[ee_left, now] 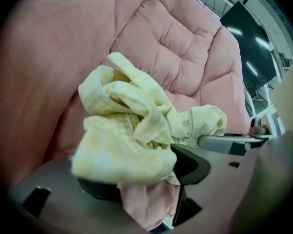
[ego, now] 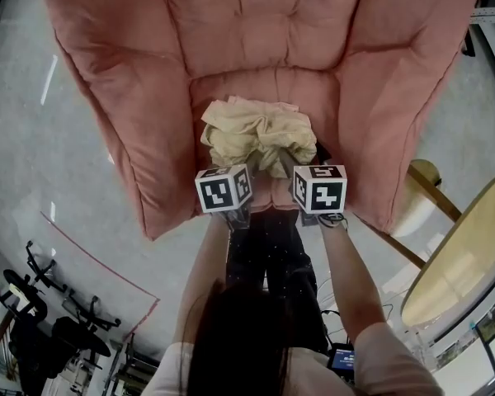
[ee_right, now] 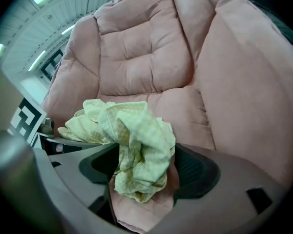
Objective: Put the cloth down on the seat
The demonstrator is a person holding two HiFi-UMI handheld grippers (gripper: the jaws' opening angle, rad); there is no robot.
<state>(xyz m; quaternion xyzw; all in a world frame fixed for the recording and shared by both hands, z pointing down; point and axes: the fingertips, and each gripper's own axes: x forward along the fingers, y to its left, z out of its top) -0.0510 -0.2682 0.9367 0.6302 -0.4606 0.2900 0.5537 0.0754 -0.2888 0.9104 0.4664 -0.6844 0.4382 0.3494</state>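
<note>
Pink armchair seat (ego: pixel 256 89), grey floor (ego: pixel 33 139); wooden table (ego: pixel 458 262) at your right, cut by frame edge. Yellow cloth (ego: pixel 256 134) crumpled on seat front. Your left hand-held gripper (ee_left: pixel 136 179), right hand-held gripper (ee_right: pixel 146 172): released, jaws apart, cloth folds loose between. Cloth underside hidden.

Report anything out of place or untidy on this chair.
The pale yellow checked cloth lies crumpled in a heap at the front of the pink padded armchair seat, not spread flat. Folds sit between the open jaws of the left gripper and right gripper. Nothing else stands out.
</note>
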